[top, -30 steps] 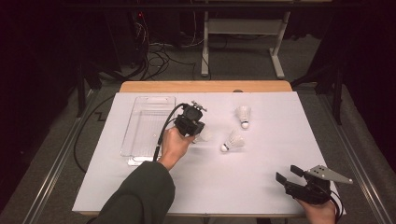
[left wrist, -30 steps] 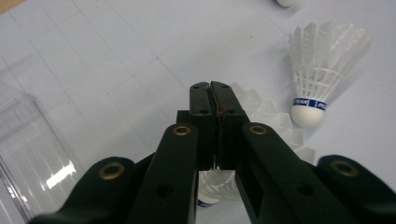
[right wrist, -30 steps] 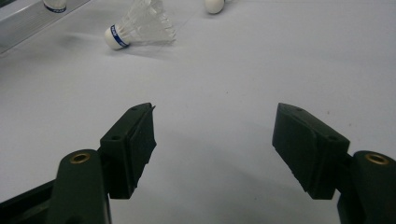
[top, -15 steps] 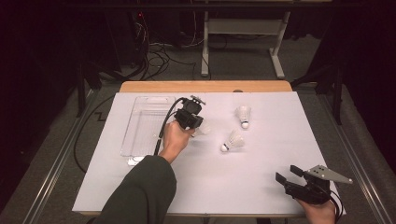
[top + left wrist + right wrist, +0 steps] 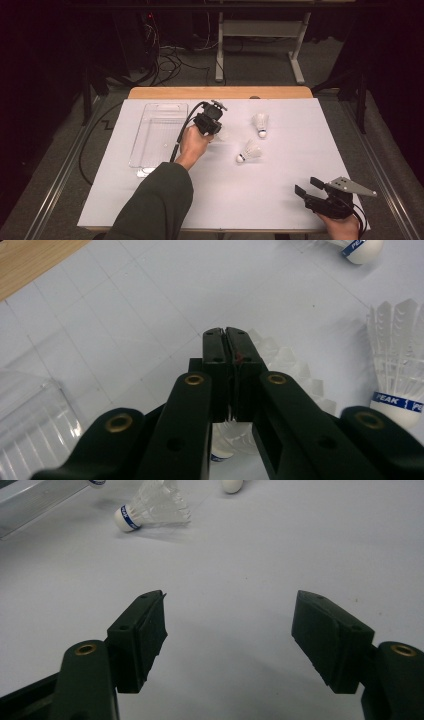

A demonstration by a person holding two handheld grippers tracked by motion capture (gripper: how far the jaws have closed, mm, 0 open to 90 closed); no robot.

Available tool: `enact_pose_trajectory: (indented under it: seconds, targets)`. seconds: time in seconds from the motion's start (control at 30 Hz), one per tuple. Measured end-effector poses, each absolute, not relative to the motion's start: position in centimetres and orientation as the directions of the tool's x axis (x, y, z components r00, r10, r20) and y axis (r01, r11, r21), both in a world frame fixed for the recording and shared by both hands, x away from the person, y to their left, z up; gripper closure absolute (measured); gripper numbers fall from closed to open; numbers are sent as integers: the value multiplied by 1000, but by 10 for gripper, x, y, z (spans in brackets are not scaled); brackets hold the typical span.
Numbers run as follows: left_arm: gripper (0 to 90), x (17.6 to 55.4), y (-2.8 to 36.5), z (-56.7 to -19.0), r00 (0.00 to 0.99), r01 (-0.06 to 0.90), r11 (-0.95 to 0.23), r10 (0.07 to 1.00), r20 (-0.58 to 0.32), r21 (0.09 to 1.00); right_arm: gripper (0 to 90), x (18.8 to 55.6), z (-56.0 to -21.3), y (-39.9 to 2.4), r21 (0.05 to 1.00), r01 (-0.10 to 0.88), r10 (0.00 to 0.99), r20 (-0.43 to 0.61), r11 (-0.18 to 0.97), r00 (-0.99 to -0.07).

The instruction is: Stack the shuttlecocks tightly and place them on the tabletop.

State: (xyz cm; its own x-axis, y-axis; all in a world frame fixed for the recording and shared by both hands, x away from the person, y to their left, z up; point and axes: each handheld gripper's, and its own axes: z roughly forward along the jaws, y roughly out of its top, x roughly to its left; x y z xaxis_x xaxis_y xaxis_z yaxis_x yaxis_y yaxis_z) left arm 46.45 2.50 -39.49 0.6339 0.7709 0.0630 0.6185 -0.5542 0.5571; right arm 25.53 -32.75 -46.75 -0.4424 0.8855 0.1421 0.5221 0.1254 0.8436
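Three white feather shuttlecocks lie on the white table sheet (image 5: 280,200). One shuttlecock (image 5: 260,122) sits toward the back, another (image 5: 248,151) lies on its side mid-table. The third shuttlecock (image 5: 223,134) (image 5: 290,372) lies right under my left gripper (image 5: 212,131) (image 5: 227,332). That gripper's jaws are pressed together, with the feather skirt showing behind and below them; I cannot tell whether they touch it. My right gripper (image 5: 306,186) (image 5: 230,625) rests near the front right corner, jaws wide apart over bare sheet.
A clear plastic tray (image 5: 150,145) (image 5: 30,425) stands left of the left hand, nothing in it. The wooden table edge (image 5: 220,92) runs along the back. Cables and a desk frame lie on the floor beyond.
My left hand has drifted a little toward the back of the table, its jaws staying shut. The right gripper has kept still.
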Motion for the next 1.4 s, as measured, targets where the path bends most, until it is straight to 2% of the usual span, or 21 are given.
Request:
enact_pose_trajectory:
  seconds: [0.87, 1.4]
  targets:
    - [859, 476, 6, -416, 623, 661, -531, 782, 6, 531, 303, 256, -468, -327, 841, 525, 882, 145, 128, -448]
    - [802, 482, -2, -424, 605, 683, -486, 795, -49, 546, 303, 256, -468, -327, 840, 526, 881, 145, 131, -451]
